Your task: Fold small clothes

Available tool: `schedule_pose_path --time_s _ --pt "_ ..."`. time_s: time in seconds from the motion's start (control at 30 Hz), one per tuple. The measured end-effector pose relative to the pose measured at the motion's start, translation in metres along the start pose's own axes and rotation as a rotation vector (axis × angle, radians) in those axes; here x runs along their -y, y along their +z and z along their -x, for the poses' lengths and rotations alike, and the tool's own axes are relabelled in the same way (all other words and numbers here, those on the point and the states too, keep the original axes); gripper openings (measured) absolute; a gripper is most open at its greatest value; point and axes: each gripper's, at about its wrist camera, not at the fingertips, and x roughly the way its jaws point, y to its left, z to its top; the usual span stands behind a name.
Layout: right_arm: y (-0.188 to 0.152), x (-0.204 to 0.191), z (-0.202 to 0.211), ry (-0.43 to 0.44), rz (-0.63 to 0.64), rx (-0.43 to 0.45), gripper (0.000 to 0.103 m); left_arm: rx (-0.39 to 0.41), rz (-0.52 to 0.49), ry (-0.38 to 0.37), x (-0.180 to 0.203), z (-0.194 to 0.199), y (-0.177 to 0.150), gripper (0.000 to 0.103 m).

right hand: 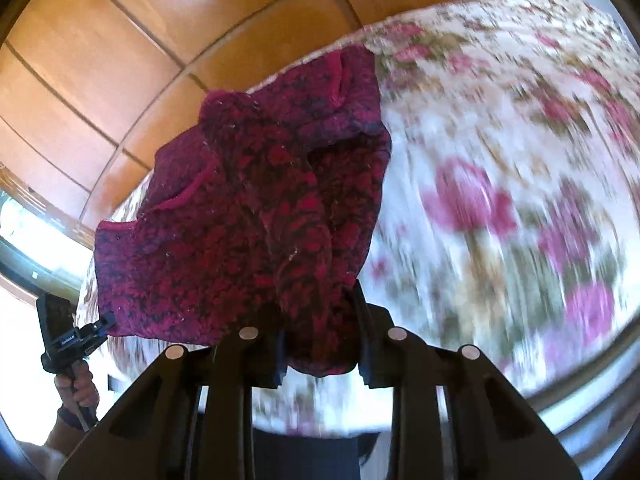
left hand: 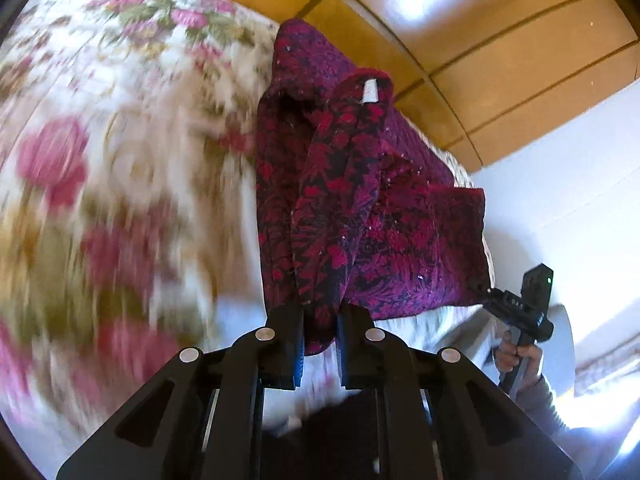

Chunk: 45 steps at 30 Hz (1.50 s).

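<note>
I have the left gripper clenched on one bunched corner of the dark red patterned knit garment and the right gripper pinching another — the knit stretches between them, lifted over the floral bedspread, wooden panelling behind.

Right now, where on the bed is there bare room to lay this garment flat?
Both grippers, left and right, pinch the red garment. The floral bedspread lies bare left of it in the left view, right of it in the right view. It's crowded toward the wooden headboard.
</note>
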Motion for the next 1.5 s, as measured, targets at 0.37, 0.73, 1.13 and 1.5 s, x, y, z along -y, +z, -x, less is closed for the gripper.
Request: schedule_pose_path --time_s 0.37,0.73,1.13,1.5 --pt "0.005 -0.028 0.013 -0.119 0.151 0.051 0.059 0.03 -0.054 0.135 0.003 0.015 0.011 0.042" --pt "0.042 -0.077 -0.022 -0.243 0.407 0.168 0.06 0.085 -0.243 0.142 0.037 -0.001 0.06 0.042" --pt "0.04 -0.091 0.0 -0.268 0.481 0.183 0.02 0.175 -0.312 0.152 0.041 0.016 0.058 0.012" --pt "0.087 -0.096 0.016 -0.178 0.379 0.279 0.02 0.261 -0.399 0.206 0.066 0.029 0.092 0.012"
